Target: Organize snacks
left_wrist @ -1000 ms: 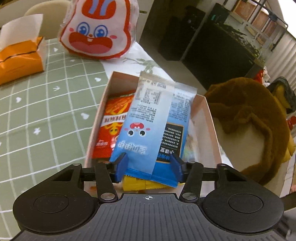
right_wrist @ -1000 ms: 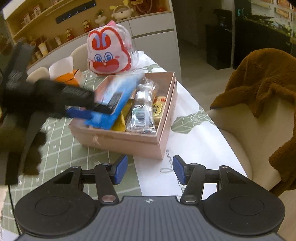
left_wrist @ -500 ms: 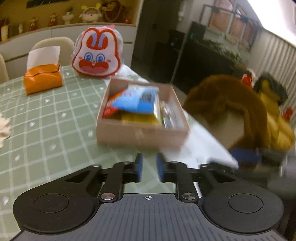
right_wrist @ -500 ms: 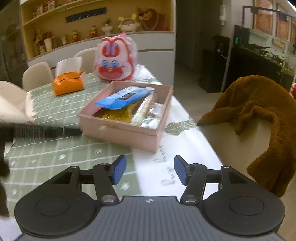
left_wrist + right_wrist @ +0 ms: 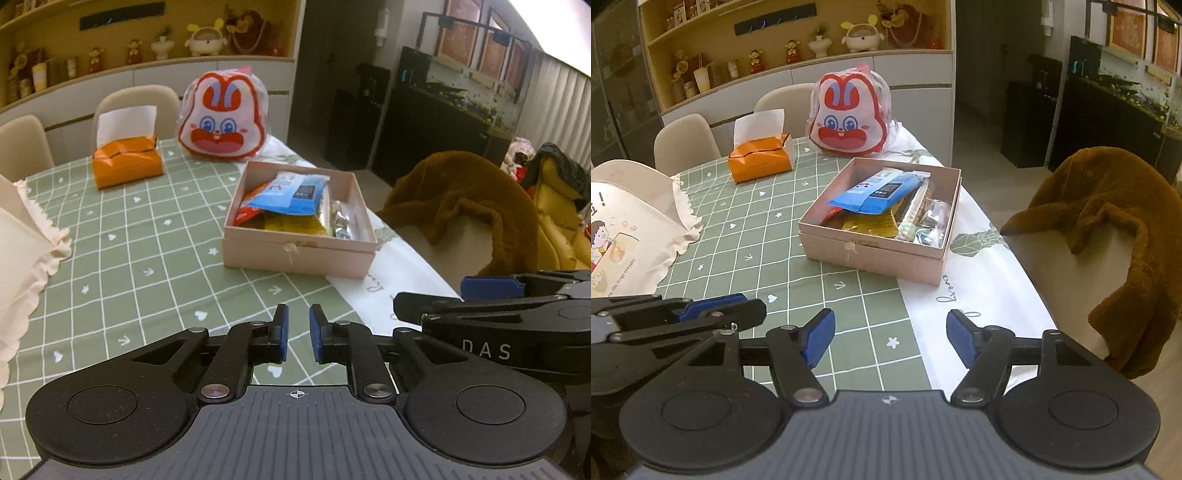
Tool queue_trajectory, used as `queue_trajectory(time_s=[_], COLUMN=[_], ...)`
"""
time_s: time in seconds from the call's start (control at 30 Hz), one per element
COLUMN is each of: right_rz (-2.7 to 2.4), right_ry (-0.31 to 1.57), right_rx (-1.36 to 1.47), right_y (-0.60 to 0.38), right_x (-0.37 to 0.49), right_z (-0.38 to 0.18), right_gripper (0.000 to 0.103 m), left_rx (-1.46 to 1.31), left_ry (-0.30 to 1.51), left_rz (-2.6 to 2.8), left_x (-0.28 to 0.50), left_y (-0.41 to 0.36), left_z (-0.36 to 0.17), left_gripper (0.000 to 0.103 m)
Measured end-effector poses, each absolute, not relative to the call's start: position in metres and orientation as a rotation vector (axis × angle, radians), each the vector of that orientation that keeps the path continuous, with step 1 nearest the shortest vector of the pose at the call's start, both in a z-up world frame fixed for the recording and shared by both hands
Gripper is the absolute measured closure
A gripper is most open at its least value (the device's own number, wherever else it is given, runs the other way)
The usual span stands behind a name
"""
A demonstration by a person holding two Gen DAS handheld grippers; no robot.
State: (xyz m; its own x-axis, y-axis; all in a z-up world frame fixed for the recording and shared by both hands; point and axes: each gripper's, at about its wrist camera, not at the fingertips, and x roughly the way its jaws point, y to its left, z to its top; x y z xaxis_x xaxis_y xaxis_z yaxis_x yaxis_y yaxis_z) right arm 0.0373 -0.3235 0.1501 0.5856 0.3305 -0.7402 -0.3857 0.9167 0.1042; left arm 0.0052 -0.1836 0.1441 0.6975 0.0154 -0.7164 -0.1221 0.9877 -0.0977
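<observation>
A pink box [image 5: 295,254] stands on the table and holds several snack packets. A blue packet [image 5: 291,194] lies on top of red, yellow and clear ones. The box [image 5: 871,254] and blue packet [image 5: 875,192] also show in the right wrist view. My left gripper [image 5: 296,338] is nearly shut and empty, hovering near the table's front, well back from the box. My right gripper [image 5: 890,338] is open and empty, beside the left one.
A rabbit-face bag [image 5: 221,120] and an orange tissue pack [image 5: 127,164] sit behind the box. A white frilled bag [image 5: 631,225] stands at the left. A chair draped with a brown fur coat [image 5: 1108,221] stands at the table's right edge.
My left gripper let go of the blue packet into the box, drew back toward the table's front and closed. The right gripper pulled back a little and stayed open.
</observation>
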Motion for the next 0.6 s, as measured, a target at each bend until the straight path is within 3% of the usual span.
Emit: queue_trajectory(time_s=[0.6], right_rz=[0.424], right_ry=[0.894], right_rx=[-0.088], right_y=[-0.3194], right_x=[0.0412], right_z=[0.1410], right_gripper=[0.035], left_rx=[-0.169], left_ry=[0.851], left_rz=[0.082], left_x=[0.0042], left_y=[-0.1803], left_z=[0.1412], left_gripper=[0.086])
